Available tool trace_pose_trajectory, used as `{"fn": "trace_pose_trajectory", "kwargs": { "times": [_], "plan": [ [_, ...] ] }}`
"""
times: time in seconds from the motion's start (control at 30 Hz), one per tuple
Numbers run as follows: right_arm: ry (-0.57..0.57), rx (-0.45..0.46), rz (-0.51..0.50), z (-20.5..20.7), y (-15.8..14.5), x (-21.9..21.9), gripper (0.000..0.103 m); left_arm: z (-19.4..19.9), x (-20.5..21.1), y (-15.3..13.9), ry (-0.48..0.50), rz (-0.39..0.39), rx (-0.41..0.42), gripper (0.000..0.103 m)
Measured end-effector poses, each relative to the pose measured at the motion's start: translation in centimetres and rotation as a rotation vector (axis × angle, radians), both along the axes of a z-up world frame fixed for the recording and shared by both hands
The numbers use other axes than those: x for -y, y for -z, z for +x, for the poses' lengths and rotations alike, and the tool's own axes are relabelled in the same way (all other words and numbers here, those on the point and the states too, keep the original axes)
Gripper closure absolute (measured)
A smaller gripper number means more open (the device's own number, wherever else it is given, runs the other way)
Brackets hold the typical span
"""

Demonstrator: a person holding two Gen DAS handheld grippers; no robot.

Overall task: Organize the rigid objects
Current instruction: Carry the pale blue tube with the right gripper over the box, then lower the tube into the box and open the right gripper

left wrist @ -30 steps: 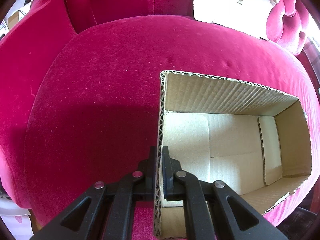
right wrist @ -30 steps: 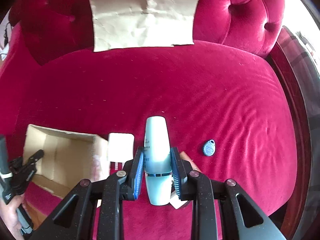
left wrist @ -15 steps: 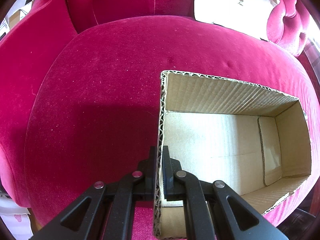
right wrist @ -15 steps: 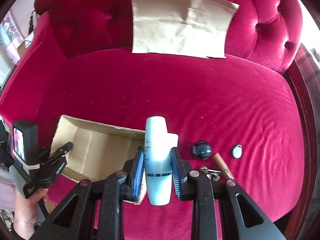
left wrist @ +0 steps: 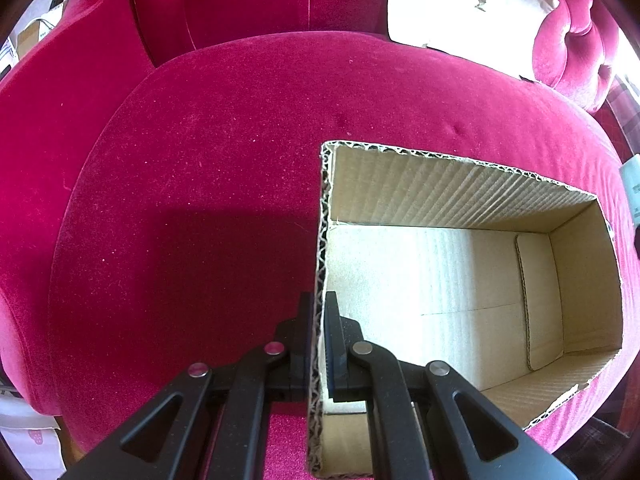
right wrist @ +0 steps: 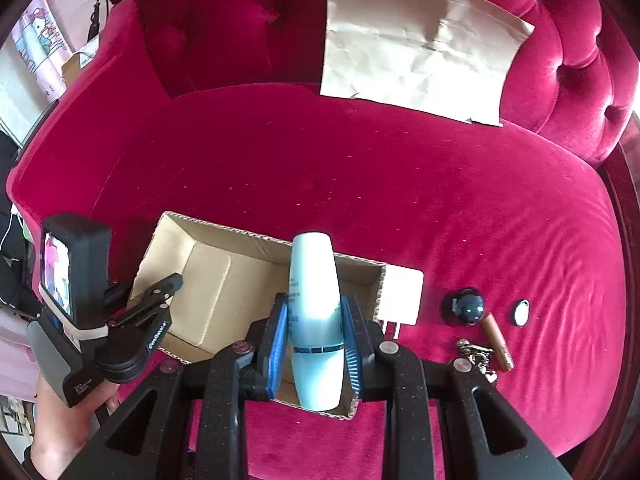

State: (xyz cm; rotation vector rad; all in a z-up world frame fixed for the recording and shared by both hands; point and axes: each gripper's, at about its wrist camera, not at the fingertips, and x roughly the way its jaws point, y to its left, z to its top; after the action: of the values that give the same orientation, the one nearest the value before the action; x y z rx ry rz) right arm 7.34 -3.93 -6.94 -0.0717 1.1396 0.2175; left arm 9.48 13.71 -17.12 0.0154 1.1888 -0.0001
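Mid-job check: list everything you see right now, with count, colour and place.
Open corrugated cardboard box: 1, tan, on the sofa seat, empty inside.
Pale blue plastic bottle: 1, held over the box.
Flat white card: 1, beside the box's right end.
Round dark blue knob: 1, right of the card.
Small oval tag: 1, pale, farthest right.
Brown tube: 1, below the knob.
Metal key clasp: 1, beside the tube.
Crumpled brown paper sheet: 1, against the backrest.
Red velvet sofa: 1.
Left gripper: black, clamped on the box wall.
Right gripper: black, blue pads, gripping the bottle.

Pale blue bottle (right wrist: 316, 320) hiding part of the cardboard box (right wrist: 224, 280) floor, bottle label print too small to read
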Motion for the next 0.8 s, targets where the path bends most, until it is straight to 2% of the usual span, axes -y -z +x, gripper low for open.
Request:
{"fn": "trace_pose_trajectory", "kwargs": {
  "times": [0.57, 0.8],
  "plan": [
    [-0.058, -0.035, 0.028, 0.9, 3.5, -3.9, 0.076, -0.1, 0.0, 0.0, 0.002, 0.000, -0.001, 0.099],
    [-0.065, -0.031, 0.004, 1.1, 4.3, -4.6, 0.076, -0.1, 0.1, -0.1, 0.002, 0.000, 0.000, 0.099]
  ]
}}
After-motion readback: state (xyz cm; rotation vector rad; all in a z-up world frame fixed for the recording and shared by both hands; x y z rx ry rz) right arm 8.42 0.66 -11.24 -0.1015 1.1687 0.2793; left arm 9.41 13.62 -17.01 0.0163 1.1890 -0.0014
